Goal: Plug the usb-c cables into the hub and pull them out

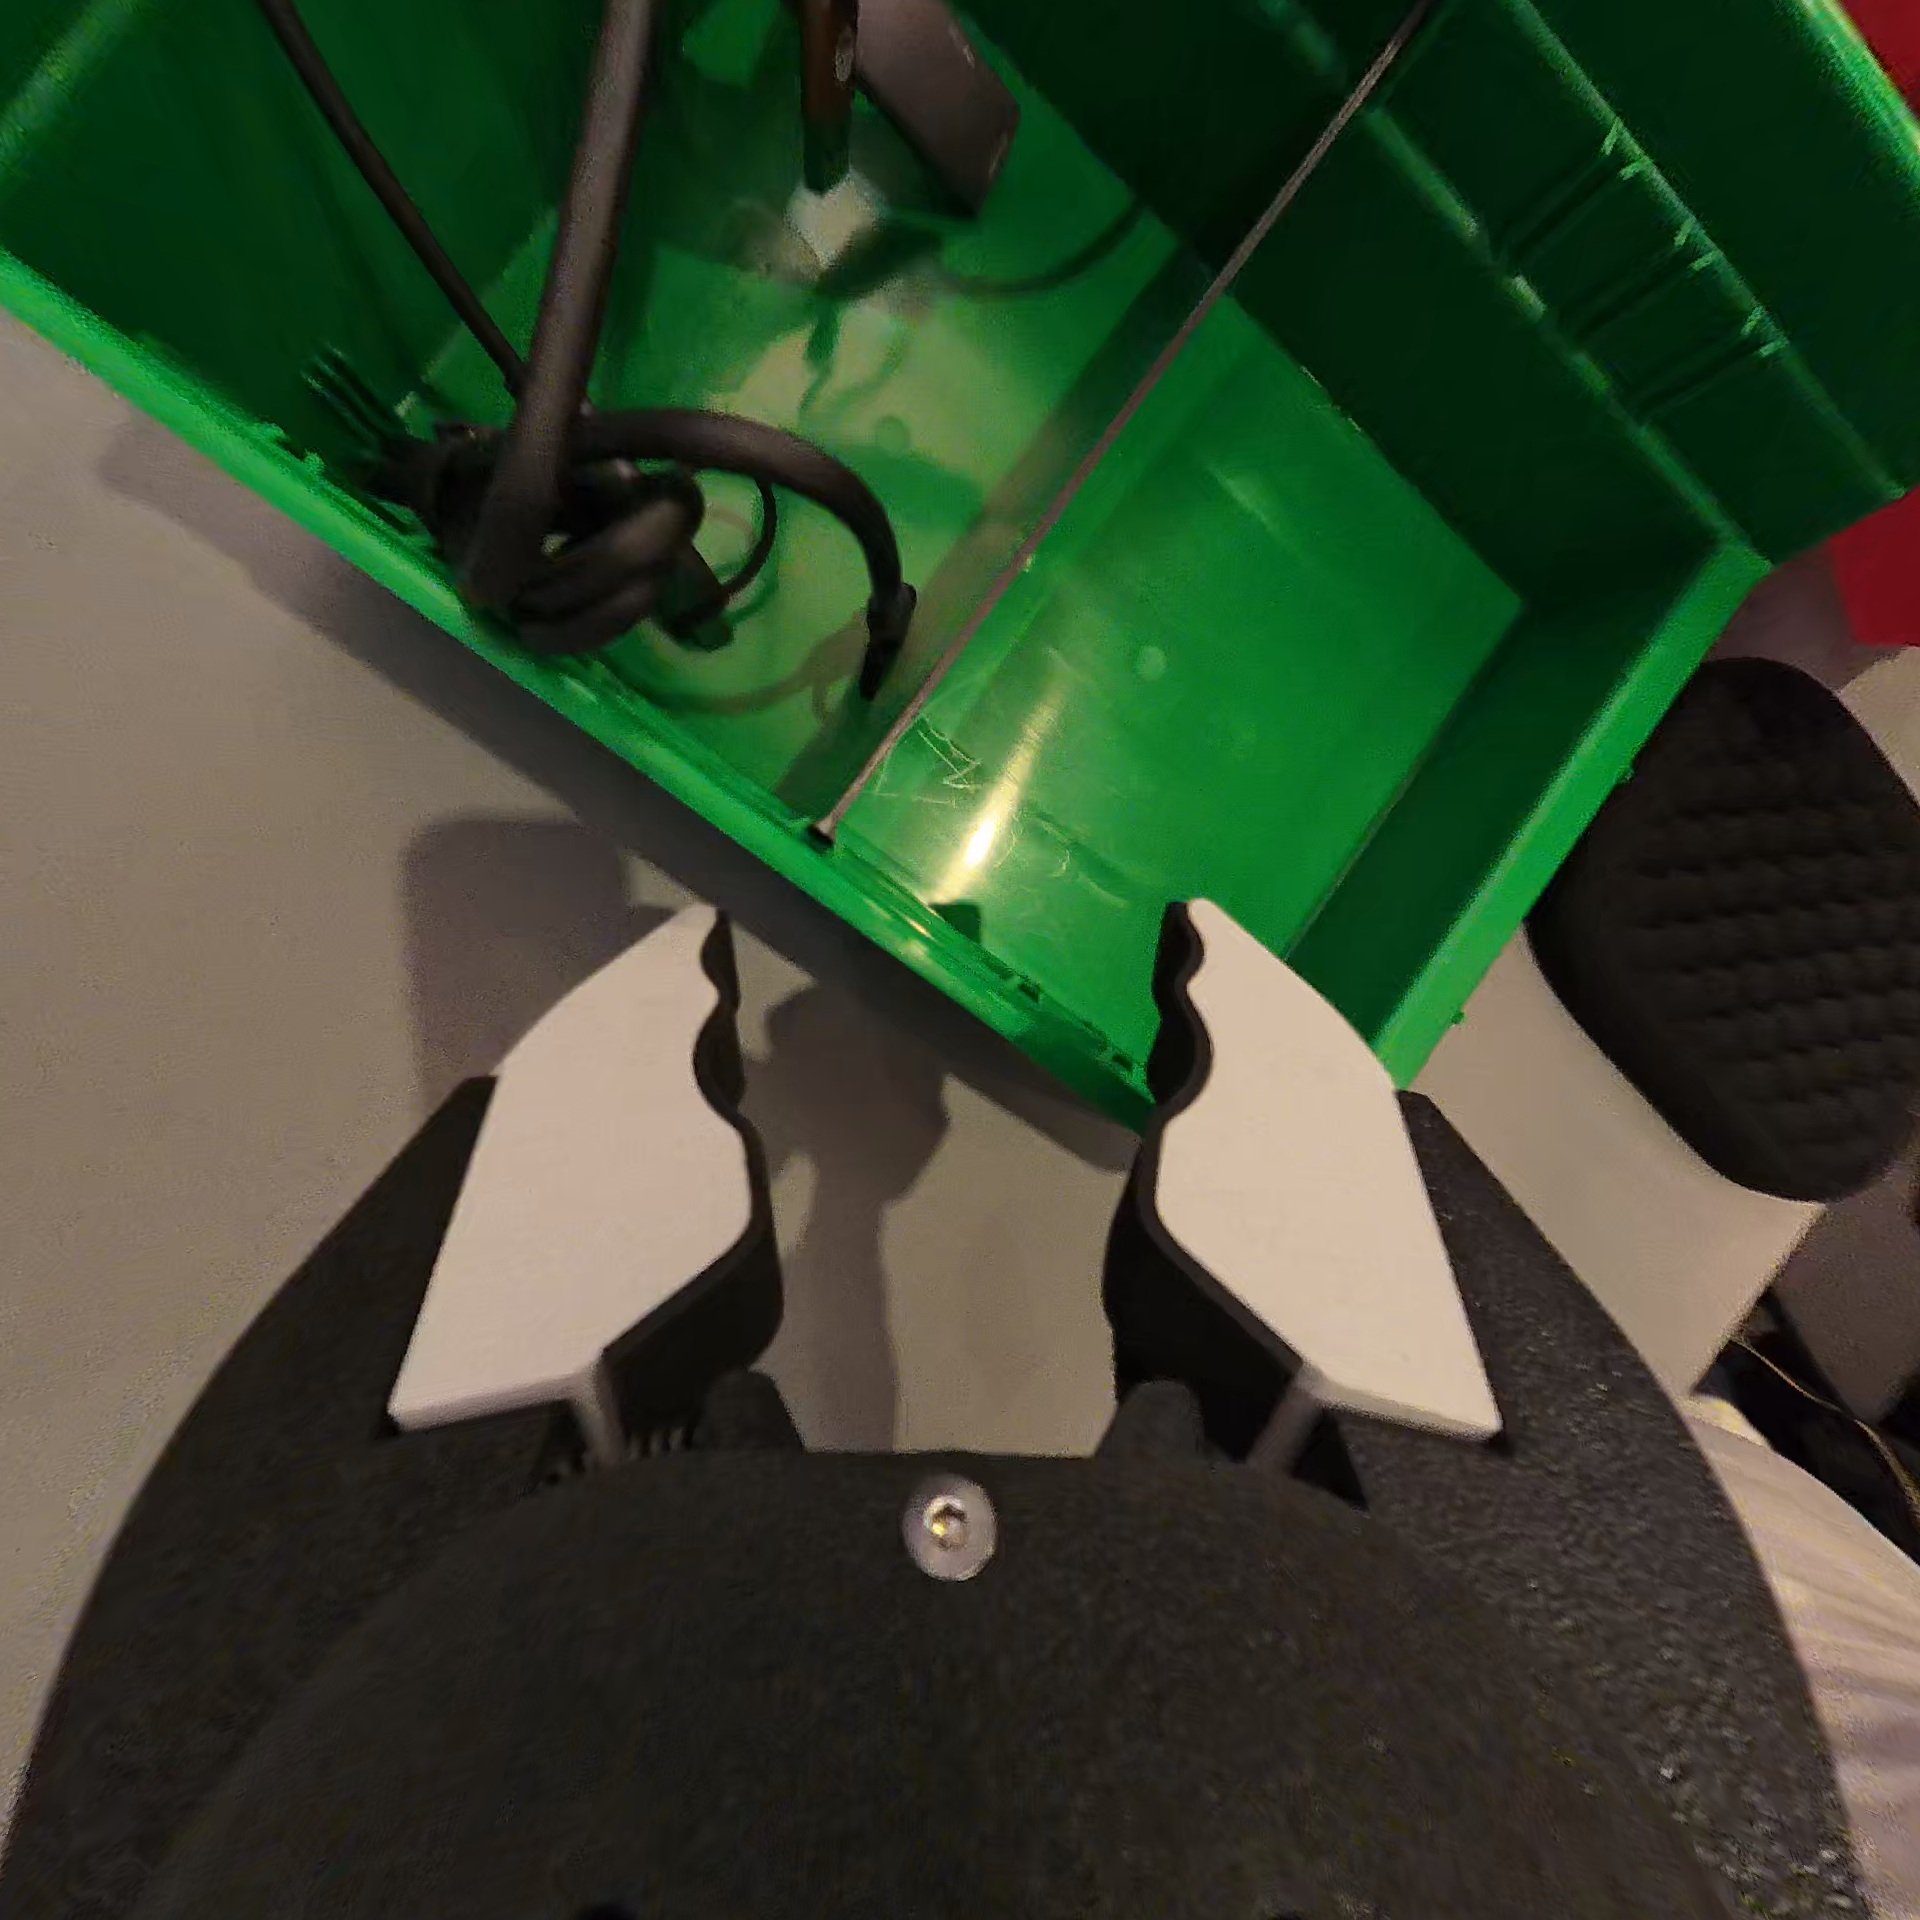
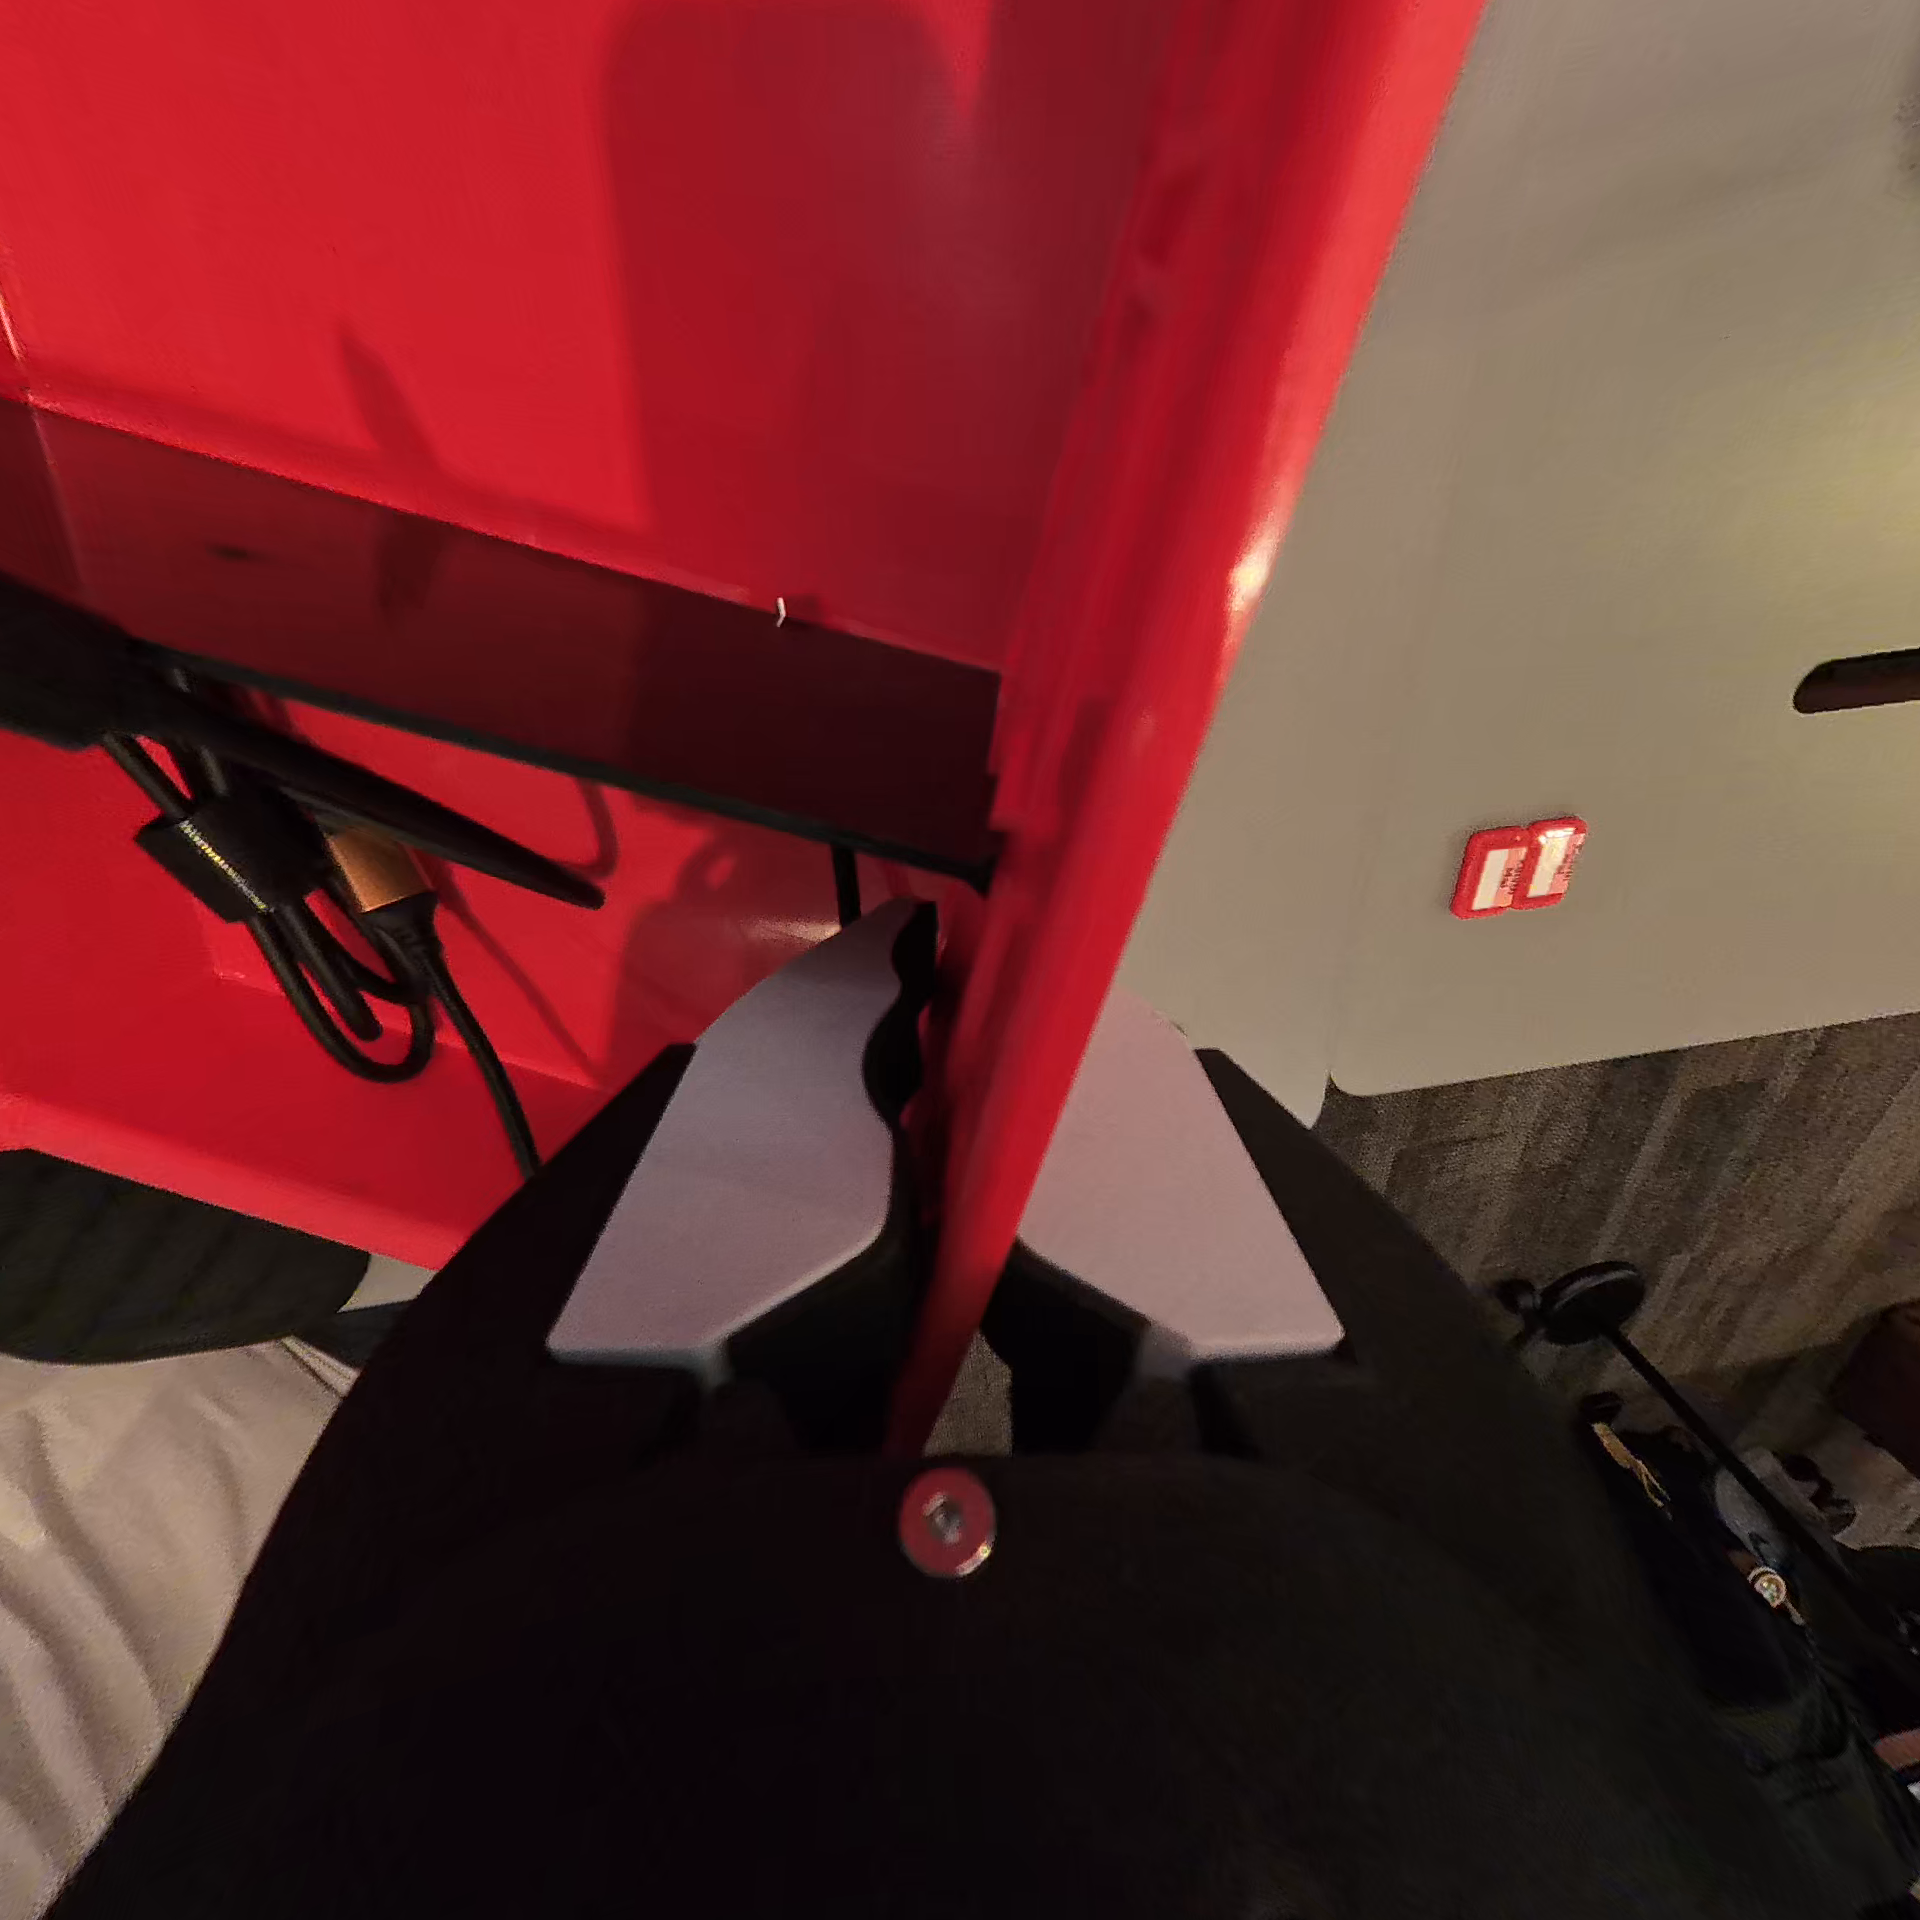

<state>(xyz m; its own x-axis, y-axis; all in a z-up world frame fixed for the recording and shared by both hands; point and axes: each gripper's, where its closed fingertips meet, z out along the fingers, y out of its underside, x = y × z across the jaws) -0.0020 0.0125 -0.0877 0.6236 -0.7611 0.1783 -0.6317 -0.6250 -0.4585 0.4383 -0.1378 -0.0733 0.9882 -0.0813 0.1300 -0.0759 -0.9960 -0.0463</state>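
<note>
USB-C cables [image 1: 623, 520]: a knotted black coil lies in the left compartment of the green bin [image 1: 1558, 790], centre left of the left wrist view, with two strands running up out of the top edge.
Hub: a grey slab [image 1: 940, 99] at the top centre of that view, deep in the same compartment, looks like the hub; I cannot be sure, and I cannot tell whether anything is plugged into it.
Divider [image 1: 1091, 499]: a thin wall crosses the green bin diagonally; the compartment on its right holds nothing I can see.
Left gripper [image 1: 945, 997]: jaws wide apart, holding nothing; the right fingertip [image 1: 1184, 935] overlaps the bin's near rim, though contact cannot be judged. It seems poised at the bin's edge, ready to reach in for a cable.
Red bin [image 2: 520, 260]: fills the upper left of the right wrist view, tilted steeply.
Right gripper [image 2: 966, 997]: jaws brought together on the red bin's side wall [image 2: 1070, 727], one finger inside, one outside. My guess is the wall is pinched so the bin can be lifted or shifted.
Other cables [image 2: 353, 935]: black leads with a black plug and a copper-coloured one lie in the red bin, lower left, below a dark divider [image 2: 727, 707].
Black foam pad [image 1: 1745, 935]: sits just beside the green bin's right corner.
Table [image 1: 208, 935]: pale surface under both bins.
Stage: setup, by my reading; no cable is gripped yet.
</note>
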